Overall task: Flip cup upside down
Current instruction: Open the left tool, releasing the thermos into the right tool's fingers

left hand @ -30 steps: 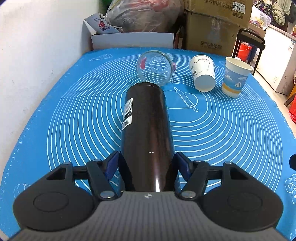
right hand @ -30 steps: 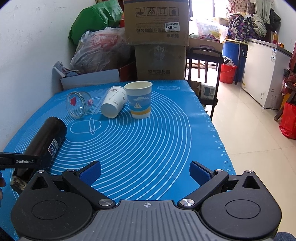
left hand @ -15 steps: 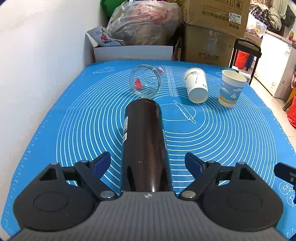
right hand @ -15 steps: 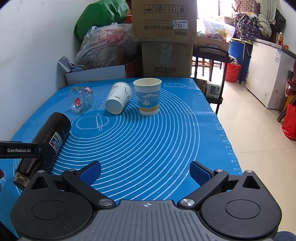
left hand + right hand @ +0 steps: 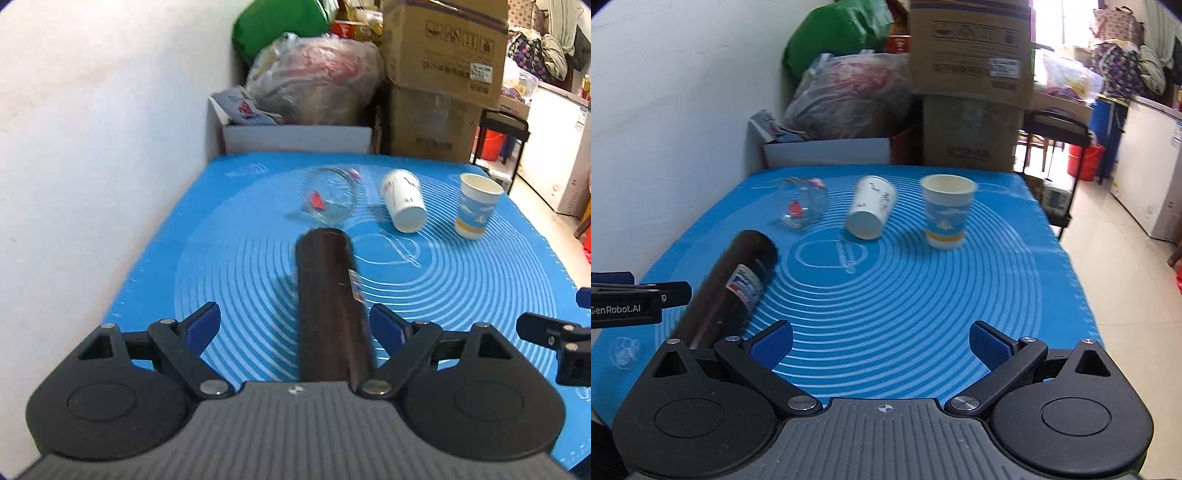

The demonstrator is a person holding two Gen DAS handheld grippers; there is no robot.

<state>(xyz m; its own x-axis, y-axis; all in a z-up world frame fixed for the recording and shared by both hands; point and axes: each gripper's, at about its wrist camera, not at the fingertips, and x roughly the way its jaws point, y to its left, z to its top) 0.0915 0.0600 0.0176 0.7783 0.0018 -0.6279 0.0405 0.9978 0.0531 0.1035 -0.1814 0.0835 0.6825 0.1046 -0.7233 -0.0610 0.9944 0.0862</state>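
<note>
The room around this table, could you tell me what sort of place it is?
Probably a home storage or utility room: stacked cardboard boxes, stuffed plastic bags and a white chest freezer crowd around it.

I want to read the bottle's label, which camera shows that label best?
The right wrist view: the dark bottle lies side-on, its label facing the camera, though blurred. The left wrist view looks along the bottle, showing only the label's edge.

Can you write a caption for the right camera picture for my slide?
Open right gripper hovers over blue mat beside lying dark cylindrical bottle.
</note>
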